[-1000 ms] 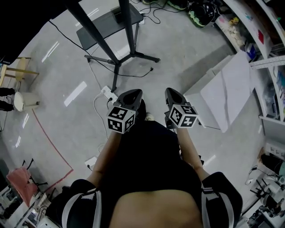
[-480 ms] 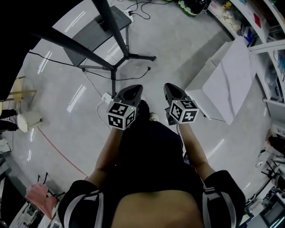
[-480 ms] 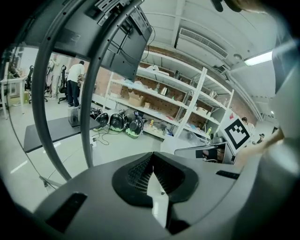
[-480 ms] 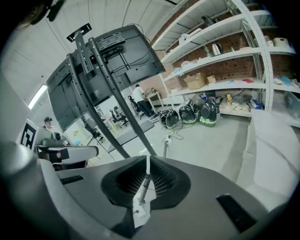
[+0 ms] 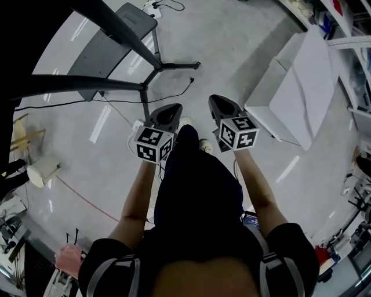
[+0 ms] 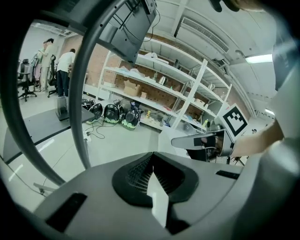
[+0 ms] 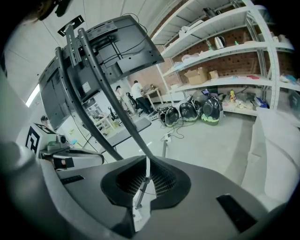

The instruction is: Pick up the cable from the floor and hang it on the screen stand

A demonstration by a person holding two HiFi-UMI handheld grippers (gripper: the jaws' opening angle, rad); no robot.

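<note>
Counts: 2 grippers, 1 screen stand, 1 black cable, 2 white power strips, 1 white box, 3 helmet-like shells, 2 people far off.

Left gripper is clenched: the pads meet at the tip and there's nothing between them. Right gripper is the same, pads together and empty. They sit side by side with the person's dark-clad knee between them. Neither touches the cable.

Cable: thin, black, slack on the grey floor with a small plug at the free end. The plug lies ahead of the grippers, roughly in line with the gap between them. From there it curves back and off to the left gripper's side, well clear of both tips.

In the way: the screen stand, dark tube legs plus a grey tray, spreads across the floor ahead of the left gripper. The cable runs past one low leg there; can't tell if it passes under or over it.

Around:
- Power strip is just beside the left gripper, partly hidden by it.
- The second strip is far ahead, past the stand.
- White box is on the right gripper's outer side.
- Shelf rack is far ahead, with the three green-trimmed shells on the floor at its foot.
- The two people stand in the distance, off to the left gripper's side.
</note>
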